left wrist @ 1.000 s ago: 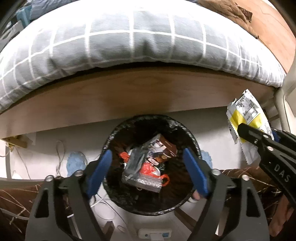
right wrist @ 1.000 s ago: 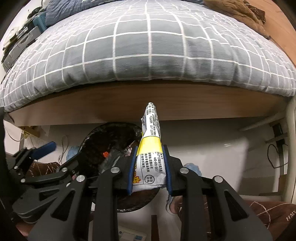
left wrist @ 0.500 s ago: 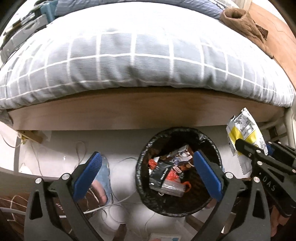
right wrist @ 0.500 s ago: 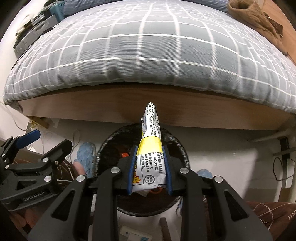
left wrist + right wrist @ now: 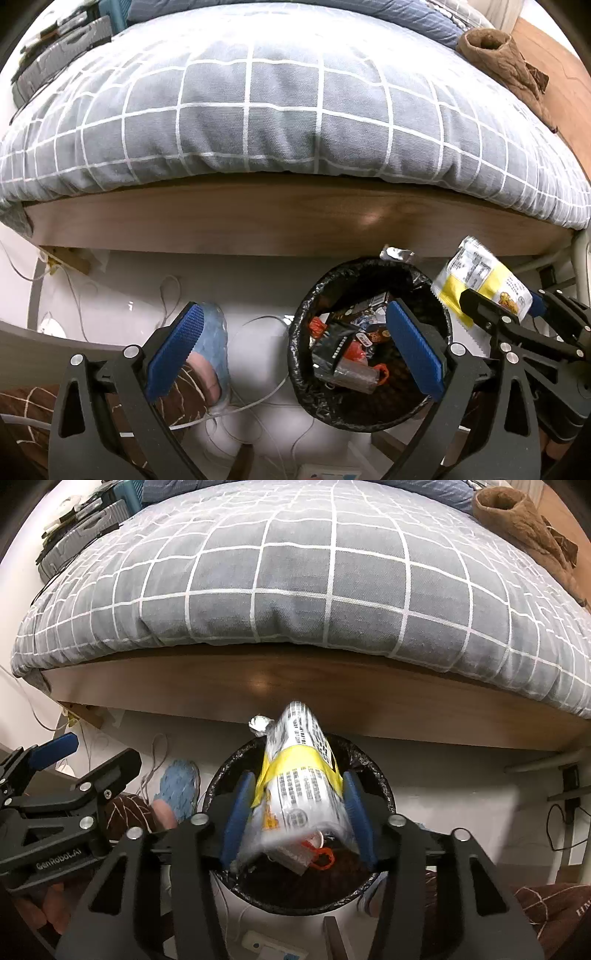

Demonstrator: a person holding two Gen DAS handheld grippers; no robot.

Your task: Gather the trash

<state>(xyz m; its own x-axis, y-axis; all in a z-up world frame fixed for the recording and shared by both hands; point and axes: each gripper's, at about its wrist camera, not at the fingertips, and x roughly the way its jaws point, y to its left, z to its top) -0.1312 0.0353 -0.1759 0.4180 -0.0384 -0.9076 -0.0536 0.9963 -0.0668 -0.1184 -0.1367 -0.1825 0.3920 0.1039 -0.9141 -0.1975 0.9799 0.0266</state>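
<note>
Your left wrist camera looks steeply down along the left claw [image 5: 291,354], with the round black-lined trash bin [image 5: 369,417] close below its right finger. Your right wrist camera sits directly over that bin [image 5: 299,897], behind the right claw [image 5: 295,812]. Both views share the bin and the grey checked bed quilt [image 5: 277,110] beyond.

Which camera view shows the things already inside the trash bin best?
The left wrist view. There the bin stands open to the camera, and wrappers inside are plain, only partly hidden by one pad. In the right wrist view the yellow packet between the right gripper pads covers most of the bin's inside.
</note>
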